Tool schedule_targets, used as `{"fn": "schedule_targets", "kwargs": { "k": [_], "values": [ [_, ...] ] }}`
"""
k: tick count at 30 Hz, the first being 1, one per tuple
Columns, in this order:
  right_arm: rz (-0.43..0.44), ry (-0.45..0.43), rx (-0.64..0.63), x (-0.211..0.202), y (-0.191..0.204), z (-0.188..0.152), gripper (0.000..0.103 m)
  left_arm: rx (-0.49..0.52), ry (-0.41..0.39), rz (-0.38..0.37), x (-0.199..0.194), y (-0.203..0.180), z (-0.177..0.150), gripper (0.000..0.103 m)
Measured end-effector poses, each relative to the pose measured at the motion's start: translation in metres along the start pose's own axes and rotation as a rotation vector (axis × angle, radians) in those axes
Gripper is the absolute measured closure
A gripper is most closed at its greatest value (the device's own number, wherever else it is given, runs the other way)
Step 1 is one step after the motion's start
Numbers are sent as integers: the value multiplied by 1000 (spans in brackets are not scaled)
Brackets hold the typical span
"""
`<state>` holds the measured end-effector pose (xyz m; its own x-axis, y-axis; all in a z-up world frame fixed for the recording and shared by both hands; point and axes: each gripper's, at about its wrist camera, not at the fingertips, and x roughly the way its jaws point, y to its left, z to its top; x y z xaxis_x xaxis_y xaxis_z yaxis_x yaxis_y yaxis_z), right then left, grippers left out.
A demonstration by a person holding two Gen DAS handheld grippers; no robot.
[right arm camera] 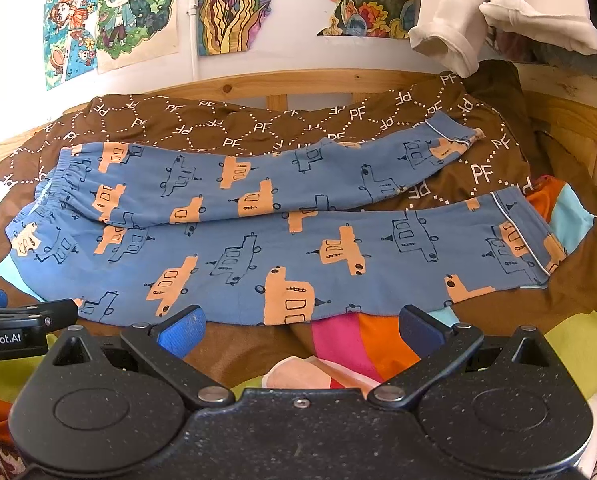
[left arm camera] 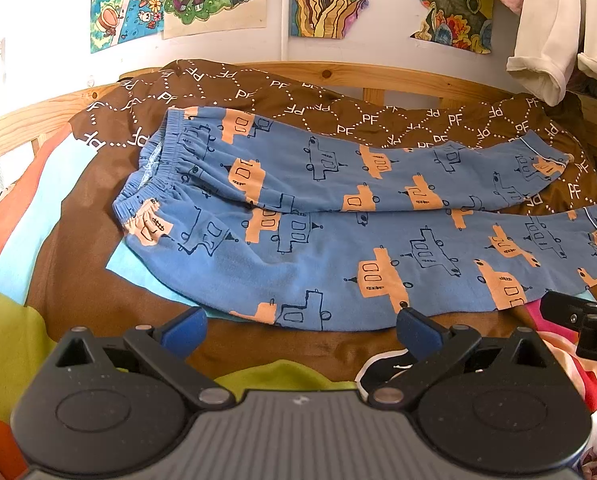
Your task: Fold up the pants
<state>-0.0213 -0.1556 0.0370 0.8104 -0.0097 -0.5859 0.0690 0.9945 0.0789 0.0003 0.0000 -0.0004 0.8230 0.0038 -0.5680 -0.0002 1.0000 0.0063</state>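
Blue pants (left arm camera: 338, 216) printed with orange and outlined cars lie flat across the bed, waistband (left arm camera: 158, 176) at the left and cuffs (left arm camera: 554, 160) at the right; both legs lie side by side, the far one angled away. They also show in the right wrist view (right arm camera: 258, 220), with cuffs (right arm camera: 522, 236) at the right. My left gripper (left arm camera: 300, 328) is open and empty just before the near leg's edge. My right gripper (right arm camera: 302, 330) is open and empty at the same edge, further right; it shows at the right edge of the left wrist view (left arm camera: 582, 320).
A brown blanket with white PF lettering (left arm camera: 338, 120) covers the bed inside a wooden frame (left arm camera: 378, 76). Lime green cloth (left arm camera: 282, 376) and pink, orange and striped fabrics (right arm camera: 358, 344) lie at the near edge. White garments (right arm camera: 478, 20) hang at the upper right. Posters cover the wall.
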Motion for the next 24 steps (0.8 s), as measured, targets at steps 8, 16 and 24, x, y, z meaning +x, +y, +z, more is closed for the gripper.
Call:
{"fn": "schedule_targets", "kwargs": {
  "k": [8, 16, 24],
  "values": [
    [0, 2, 1, 0, 0, 0, 1, 0, 0, 0, 0, 0, 0, 0],
    [0, 3, 1, 0, 0, 0, 1, 0, 1, 0, 0, 0, 0, 0],
    [-3, 3, 1, 0, 1, 0, 1, -1, 1, 1, -1, 2, -2, 0]
  ]
}}
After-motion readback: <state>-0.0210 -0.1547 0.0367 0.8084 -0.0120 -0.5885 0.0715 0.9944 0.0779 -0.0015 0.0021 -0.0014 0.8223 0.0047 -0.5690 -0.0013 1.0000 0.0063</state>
